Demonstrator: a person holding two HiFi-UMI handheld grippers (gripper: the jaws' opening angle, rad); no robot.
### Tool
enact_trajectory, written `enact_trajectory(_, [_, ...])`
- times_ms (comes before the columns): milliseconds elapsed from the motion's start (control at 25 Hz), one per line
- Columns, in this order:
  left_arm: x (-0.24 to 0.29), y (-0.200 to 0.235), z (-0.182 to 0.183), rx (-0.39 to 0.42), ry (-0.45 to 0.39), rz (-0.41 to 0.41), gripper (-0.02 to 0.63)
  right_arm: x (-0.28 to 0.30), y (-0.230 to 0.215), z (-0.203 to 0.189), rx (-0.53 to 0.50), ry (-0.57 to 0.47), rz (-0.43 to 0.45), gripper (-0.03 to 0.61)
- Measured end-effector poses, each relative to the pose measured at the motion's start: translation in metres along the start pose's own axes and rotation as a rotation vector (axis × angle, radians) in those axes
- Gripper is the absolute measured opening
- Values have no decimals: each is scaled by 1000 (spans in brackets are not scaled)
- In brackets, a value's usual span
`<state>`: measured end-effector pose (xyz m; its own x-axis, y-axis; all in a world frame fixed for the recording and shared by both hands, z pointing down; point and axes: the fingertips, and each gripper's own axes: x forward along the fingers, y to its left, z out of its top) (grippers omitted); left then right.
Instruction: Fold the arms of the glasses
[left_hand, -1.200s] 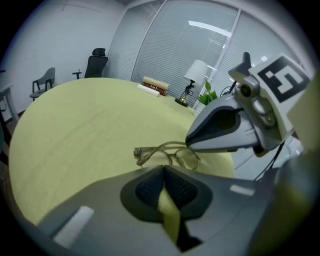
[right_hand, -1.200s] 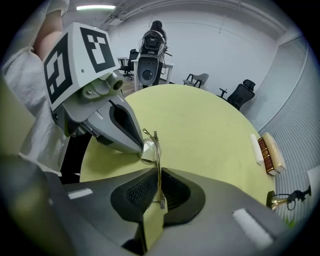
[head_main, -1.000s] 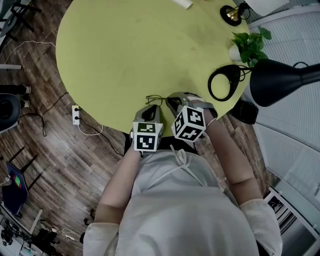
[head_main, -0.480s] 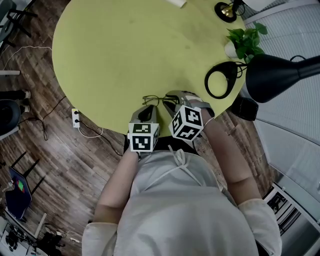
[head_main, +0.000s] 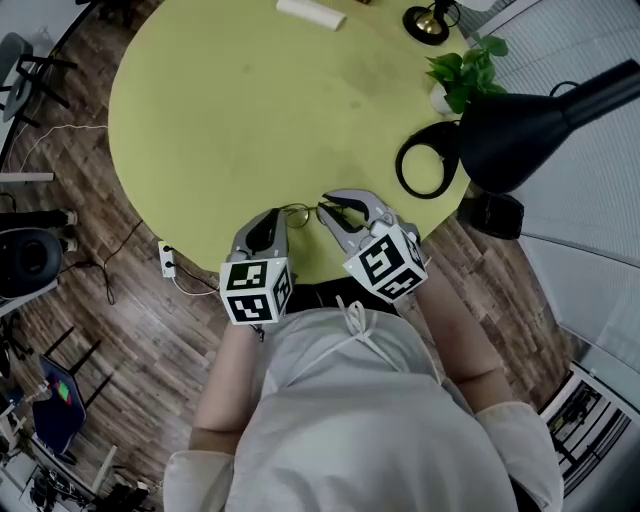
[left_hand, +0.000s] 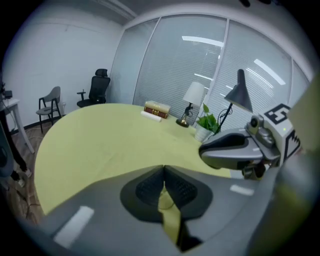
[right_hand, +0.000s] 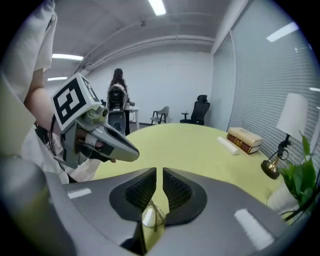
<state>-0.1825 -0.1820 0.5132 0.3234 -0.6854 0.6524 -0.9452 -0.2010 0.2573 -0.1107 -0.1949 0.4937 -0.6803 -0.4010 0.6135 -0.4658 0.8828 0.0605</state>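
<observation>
Looking down on a round yellow-green table (head_main: 220, 120), with thin wire-rimmed glasses (head_main: 300, 212) near its close edge, between two hand-held grippers. Left gripper (head_main: 279, 214) clenched, pads pressed together on the wire at the glasses' left end. Right gripper (head_main: 323, 204) at the other end, jaws closing, with a narrow slit left between the pads. A lens and its rim low in that slit (seen from the gripper's own camera), not yet pinched.

Compared with a second ago: both grippers raised nearer the camera. Left marker cube (head_main: 255, 290) and right marker cube (head_main: 385, 262) drawn apart instead of nearly touching. Right gripper rolled over, both fingers now showing from above. Glasses in much the same place between the tips.

Black desk lamp (head_main: 520, 125) and potted plant (head_main: 460, 70) at the table's right rim.
</observation>
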Motion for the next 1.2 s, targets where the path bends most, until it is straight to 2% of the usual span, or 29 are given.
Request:
enact_trajectory(160, [-18, -11, 55, 84, -138, 7, 6, -28, -20, 33, 104, -169, -81, 15])
enact_trajectory(360, [-60, -48, 112, 148, -337, -46, 6, -73, -40, 66, 197, -313, -200, 0])
enact_trajectory(520, [-94, -70, 152, 181, -476, -80, 6, -101, -50, 83, 231, -338, -260, 0])
enact_trajectory(680, [-117, -81, 172, 185, -580, -94, 6, -120, -51, 92, 235, -350, -297, -2])
enact_trajectory(840, [-122, -80, 170, 191, -606, -64, 6, -128, -49, 93, 260, -362, -299, -2])
enact_trajectory(1200, [-135, -82, 163, 199, -601, -37, 6, -144, -39, 103, 218, -396, -341, -2])
